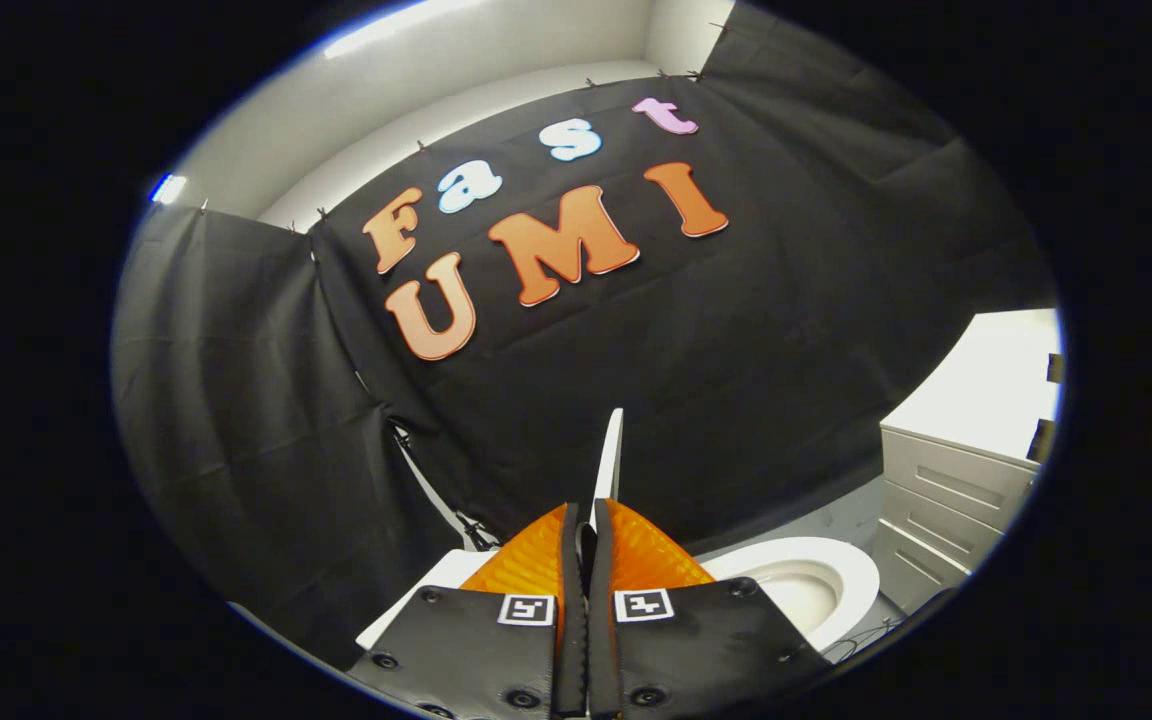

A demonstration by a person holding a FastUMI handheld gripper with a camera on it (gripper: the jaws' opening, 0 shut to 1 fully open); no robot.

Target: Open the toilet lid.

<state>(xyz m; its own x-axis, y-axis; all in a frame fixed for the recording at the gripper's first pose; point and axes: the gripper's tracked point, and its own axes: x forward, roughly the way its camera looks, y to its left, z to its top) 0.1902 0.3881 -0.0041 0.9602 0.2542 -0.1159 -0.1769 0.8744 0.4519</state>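
Note:
My gripper (586, 512) is shut on the white toilet lid (614, 450), which I see edge-on as a thin slab standing upright between the two fingers and reaching a little beyond their tips. To the right of the fingers and lower down lies the white toilet seat (861, 585) with the open bowl (796, 590) uncovered. A flat white part of the toilet (426, 592) shows just left of the fingers; what it is I cannot tell.
The black cloth wall (736, 350) hangs close behind the toilet. A white cabinet with drawers (946, 480) stands right of the bowl. A thin black strut (431, 490) runs down the cloth left of the lid. Grey floor (836, 520) lies between bowl and cabinet.

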